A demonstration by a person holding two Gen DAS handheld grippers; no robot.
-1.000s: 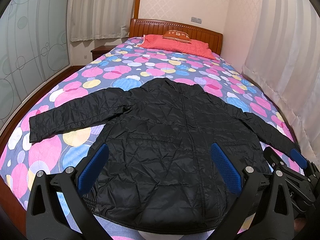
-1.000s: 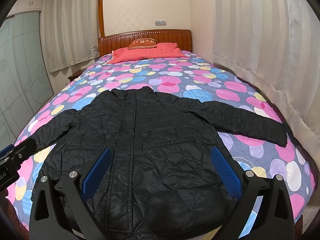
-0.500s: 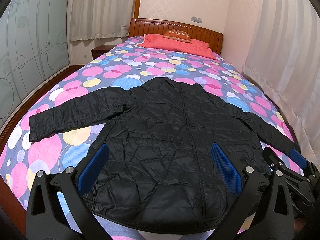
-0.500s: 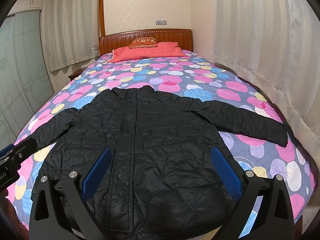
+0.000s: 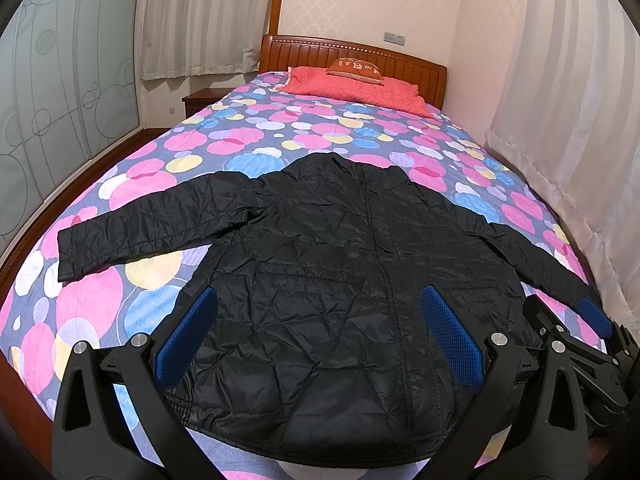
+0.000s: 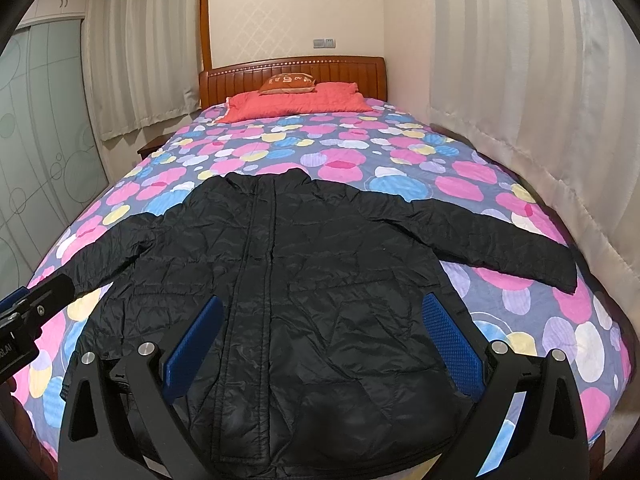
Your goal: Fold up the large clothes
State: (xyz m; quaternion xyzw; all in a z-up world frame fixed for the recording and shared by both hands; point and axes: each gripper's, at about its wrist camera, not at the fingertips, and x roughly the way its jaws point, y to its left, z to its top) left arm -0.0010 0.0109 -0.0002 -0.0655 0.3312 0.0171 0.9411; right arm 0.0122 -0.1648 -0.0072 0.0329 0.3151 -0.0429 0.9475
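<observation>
A black quilted jacket lies flat and front up on the bed, both sleeves spread out, the hem at the near edge. It also shows in the right wrist view. My left gripper is open and empty, held above the hem. My right gripper is open and empty too, above the hem. The right gripper also shows at the lower right of the left wrist view. Part of the left gripper shows at the left edge of the right wrist view.
The bed has a cover with coloured circles, a red pillow and a wooden headboard. Curtains hang along the right. A glass wardrobe door and a nightstand stand left.
Both views have tilted up very slightly. The jacket has not moved and both grippers stay open.
</observation>
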